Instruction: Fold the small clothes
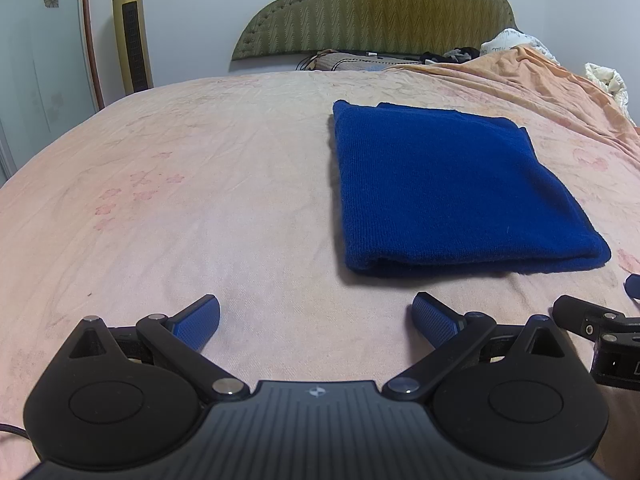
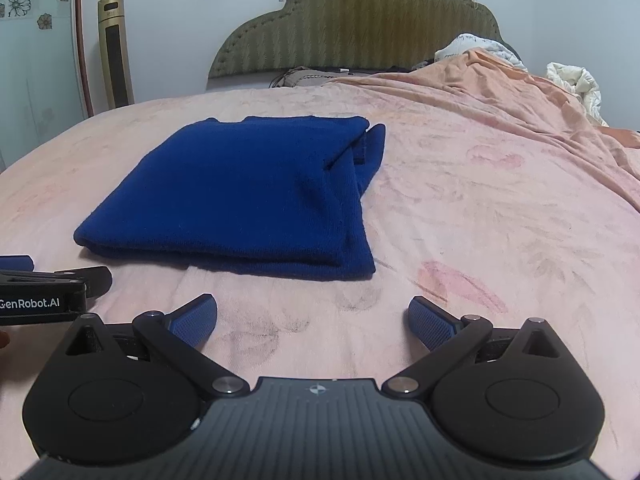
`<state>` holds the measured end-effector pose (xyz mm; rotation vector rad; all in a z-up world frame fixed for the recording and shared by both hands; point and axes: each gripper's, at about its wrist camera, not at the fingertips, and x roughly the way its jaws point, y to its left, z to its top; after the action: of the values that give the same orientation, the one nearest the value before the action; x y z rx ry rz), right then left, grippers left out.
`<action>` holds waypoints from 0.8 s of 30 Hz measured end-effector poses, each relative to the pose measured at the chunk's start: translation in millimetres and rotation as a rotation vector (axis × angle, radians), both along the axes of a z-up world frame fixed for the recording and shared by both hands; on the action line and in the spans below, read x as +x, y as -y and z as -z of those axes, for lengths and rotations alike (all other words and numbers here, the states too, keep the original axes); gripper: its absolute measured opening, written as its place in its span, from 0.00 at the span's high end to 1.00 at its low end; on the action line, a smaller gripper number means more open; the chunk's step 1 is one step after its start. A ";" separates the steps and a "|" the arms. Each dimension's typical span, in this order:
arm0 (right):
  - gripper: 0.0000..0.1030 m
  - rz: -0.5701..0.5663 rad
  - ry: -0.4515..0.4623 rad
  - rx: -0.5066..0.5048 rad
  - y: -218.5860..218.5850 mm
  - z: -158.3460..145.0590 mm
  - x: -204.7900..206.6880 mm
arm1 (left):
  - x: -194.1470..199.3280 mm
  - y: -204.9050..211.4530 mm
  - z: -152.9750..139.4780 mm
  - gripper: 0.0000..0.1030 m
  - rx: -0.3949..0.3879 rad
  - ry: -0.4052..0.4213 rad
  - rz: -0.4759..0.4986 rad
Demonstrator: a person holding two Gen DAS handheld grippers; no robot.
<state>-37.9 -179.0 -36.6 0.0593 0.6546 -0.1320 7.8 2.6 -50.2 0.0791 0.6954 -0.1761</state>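
Observation:
A dark blue knitted garment (image 1: 448,188) lies folded into a thick rectangle on the pink bed sheet (image 1: 200,184). In the right wrist view the same blue garment (image 2: 248,196) sits ahead and to the left, its layered edges showing on the right side. My left gripper (image 1: 316,320) is open, low over the sheet, short of the garment's near left corner, with nothing between its blue pads. My right gripper (image 2: 312,320) is open too, just before the garment's near right corner. Each gripper's black body shows at the edge of the other's view.
A green padded headboard (image 1: 380,12) stands at the far end. An orange blanket (image 2: 520,92) is heaped along the right side with white bedding (image 2: 576,80) behind it. A gold tower fan (image 1: 132,32) stands by the wall at the left.

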 end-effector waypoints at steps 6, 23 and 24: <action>0.00 -0.021 -0.005 0.013 -0.6 0.5 -0.1 | -0.1 0.7 0.6 0.00 0.002 -0.002 0.004; 0.00 -0.032 -0.020 -0.008 -5.2 1.1 1.5 | -1.4 2.2 -0.4 0.00 0.014 -0.003 0.002; 0.00 -0.037 -0.021 -0.014 -5.8 0.6 2.0 | -1.5 2.8 -1.3 0.00 0.021 -0.004 0.000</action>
<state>-36.0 -173.2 -37.3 0.0323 0.6756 -0.1020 6.3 -0.1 -48.9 0.0989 0.7015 -0.1688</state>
